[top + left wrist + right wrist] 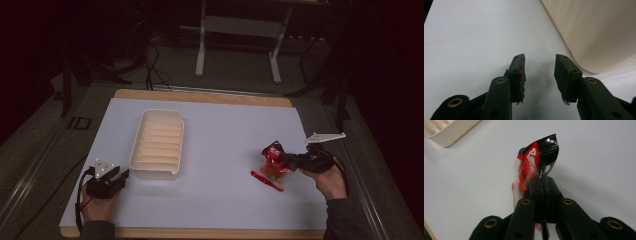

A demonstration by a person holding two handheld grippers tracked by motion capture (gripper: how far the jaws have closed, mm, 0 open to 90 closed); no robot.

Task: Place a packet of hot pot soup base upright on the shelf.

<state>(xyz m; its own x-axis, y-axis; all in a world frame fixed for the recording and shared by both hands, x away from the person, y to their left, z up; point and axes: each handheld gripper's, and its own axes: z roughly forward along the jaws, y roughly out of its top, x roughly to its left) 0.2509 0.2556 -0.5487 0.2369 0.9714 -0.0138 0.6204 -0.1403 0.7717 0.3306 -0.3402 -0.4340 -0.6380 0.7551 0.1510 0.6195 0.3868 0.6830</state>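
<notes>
A red and black snack wrapper [272, 160] hangs just above the white table cover at the right, pinched in my right gripper [286, 159], which is shut on it. In the right gripper view the wrapper [534, 161] sticks up past the closed jaws of my right gripper [543, 182]. A cream ribbed tray [145, 125] lies left of centre. My left gripper [121, 175] rests at the front left, beside the tray's near corner, open with nothing between its fingers. In the left gripper view that gripper [539, 66] points at bare cover, with the tray's wall [599, 32] to its right.
The white cover [225, 130] lies over a wooden table whose edge [200, 96] shows at the back. A metal frame stand [240, 30] is on the floor behind the table. A corner of the tray [446, 132] shows in the right gripper view.
</notes>
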